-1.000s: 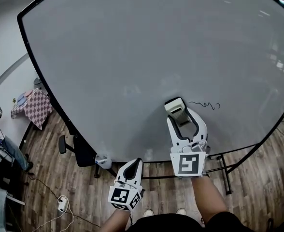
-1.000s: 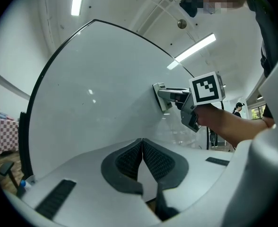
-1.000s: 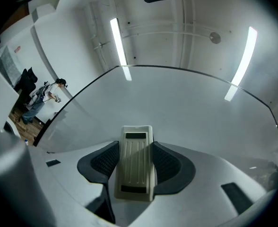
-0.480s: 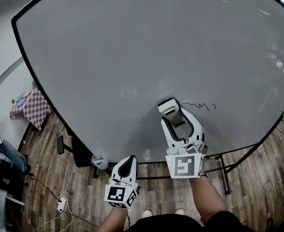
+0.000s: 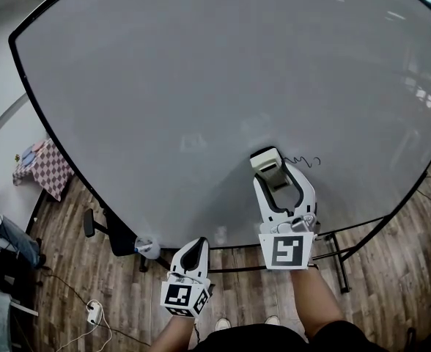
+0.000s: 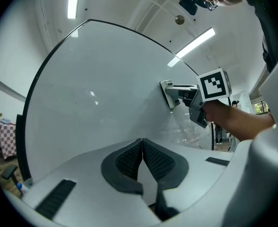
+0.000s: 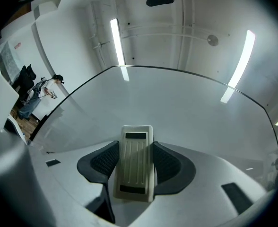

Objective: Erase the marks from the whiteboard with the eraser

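A big whiteboard (image 5: 201,94) fills the head view. A short black squiggle (image 5: 306,160) is drawn on it low at the right. My right gripper (image 5: 268,164) is shut on a cream eraser (image 5: 265,160), which is pressed flat on the board just left of the squiggle. The right gripper view shows that eraser (image 7: 135,162) clamped between the dark pads. My left gripper (image 5: 195,249) hangs low below the board's bottom edge, shut with nothing in it; its pads meet in the left gripper view (image 6: 142,161), where the eraser (image 6: 168,93) also shows on the board.
The board stands on a black frame with feet (image 5: 333,249) over wooden flooring. A checkered cloth table (image 5: 41,166) is at the far left, a black stool (image 5: 92,222) by the board's lower left, and a power strip (image 5: 94,311) on the floor.
The eraser slid a little left along the board and then back right, and now sits nearer the squiggle. The left gripper stayed low and shut.
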### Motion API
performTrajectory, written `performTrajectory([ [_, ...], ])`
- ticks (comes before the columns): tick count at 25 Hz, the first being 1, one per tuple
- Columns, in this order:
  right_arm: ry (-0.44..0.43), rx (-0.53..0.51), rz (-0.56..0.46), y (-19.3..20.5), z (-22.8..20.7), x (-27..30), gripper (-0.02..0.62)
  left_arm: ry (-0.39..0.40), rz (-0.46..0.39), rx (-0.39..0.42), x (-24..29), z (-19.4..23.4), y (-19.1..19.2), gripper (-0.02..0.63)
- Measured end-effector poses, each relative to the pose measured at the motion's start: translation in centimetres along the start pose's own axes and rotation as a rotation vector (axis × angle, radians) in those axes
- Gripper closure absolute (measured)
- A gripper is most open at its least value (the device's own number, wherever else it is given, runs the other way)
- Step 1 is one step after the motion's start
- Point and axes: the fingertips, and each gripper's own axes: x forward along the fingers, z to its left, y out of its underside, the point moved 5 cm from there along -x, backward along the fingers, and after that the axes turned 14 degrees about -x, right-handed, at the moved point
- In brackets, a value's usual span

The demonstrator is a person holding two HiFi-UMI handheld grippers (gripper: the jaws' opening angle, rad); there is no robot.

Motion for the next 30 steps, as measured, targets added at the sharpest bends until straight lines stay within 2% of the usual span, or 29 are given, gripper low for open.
performTrajectory([
  [5, 0.025, -0.008, 0.018, 1.1, -1.3, -0.6, 0.345, 0.006, 0.007, 0.001, 0.3, -0.3, 0.3, 0.584],
  [12, 0.105, -0.008, 0.036, 3.6, -3.8, -1.7, 0.344, 0.01, 0.024, -0.001, 0.7, -0.9, 1.1, 0.584],
  [16, 0.17, 0.028, 0.053, 5.2, -5.4, -2.5, 0.342, 0.016, 0.029, 0.004, 0.8, -1.1, 1.2, 0.584],
  [20, 0.208, 0.081, 0.114, 7.0, -6.8, -3.5, 0.342, 0.026, 0.031, 0.008, 0.8, -1.6, 1.4, 0.584],
  [30, 0.284, 0.117, 0.224, 11.6, -11.0, -6.1, 0.342, 0.022, 0.039, 0.01, 0.4, -2.2, 1.7, 0.584],
])
